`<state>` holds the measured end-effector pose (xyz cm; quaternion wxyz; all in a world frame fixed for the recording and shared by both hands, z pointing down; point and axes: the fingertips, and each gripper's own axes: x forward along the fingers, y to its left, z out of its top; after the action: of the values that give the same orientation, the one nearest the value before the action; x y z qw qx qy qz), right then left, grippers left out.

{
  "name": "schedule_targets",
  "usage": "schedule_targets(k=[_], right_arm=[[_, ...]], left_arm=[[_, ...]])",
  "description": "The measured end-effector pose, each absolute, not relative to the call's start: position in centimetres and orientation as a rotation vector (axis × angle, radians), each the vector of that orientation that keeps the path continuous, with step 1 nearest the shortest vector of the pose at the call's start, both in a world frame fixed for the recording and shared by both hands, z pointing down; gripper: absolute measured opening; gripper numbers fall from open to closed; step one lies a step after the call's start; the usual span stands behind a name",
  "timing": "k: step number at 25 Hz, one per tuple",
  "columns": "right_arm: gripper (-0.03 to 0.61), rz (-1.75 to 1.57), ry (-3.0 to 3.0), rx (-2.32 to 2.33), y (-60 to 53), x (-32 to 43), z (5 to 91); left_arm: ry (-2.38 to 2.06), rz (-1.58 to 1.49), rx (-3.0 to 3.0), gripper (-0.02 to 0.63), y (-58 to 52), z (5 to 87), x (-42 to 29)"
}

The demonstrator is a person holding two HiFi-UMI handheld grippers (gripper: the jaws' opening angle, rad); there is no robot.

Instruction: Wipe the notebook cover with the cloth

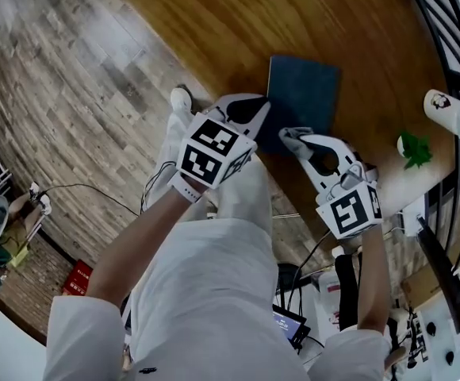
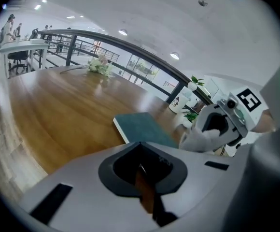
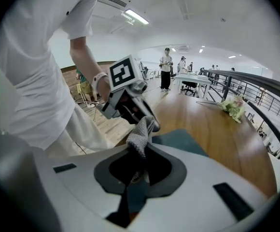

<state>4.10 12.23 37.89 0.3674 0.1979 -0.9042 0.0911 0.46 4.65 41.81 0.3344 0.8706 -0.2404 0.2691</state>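
One dark teal rectangular notebook (image 1: pixel 303 94), one grey knitted cloth (image 3: pixel 141 132) and one brown wooden table (image 1: pixel 214 14) are counted. Two white grippers are seen, the left gripper (image 1: pixel 260 111) and the right gripper (image 1: pixel 293 140). One white printed cup (image 1: pixel 448 111), one small green plant (image 1: pixel 414 149) and one pale flower bunch (image 2: pixel 100 66) are noted.

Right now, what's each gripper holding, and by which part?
Right gripper pinches the grey cloth by a bunched end. Left gripper: shut, empty.
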Motion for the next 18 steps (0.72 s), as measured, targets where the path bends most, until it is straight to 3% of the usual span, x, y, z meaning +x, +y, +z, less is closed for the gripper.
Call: schedule_targets(k=[18], right_arm=[[0.035,0.127,-2.234,0.786,-3.3,5.8,41.9]], left_arm=[[-0.613,0.763,2.207,0.018,6.6,44.2,-1.3]])
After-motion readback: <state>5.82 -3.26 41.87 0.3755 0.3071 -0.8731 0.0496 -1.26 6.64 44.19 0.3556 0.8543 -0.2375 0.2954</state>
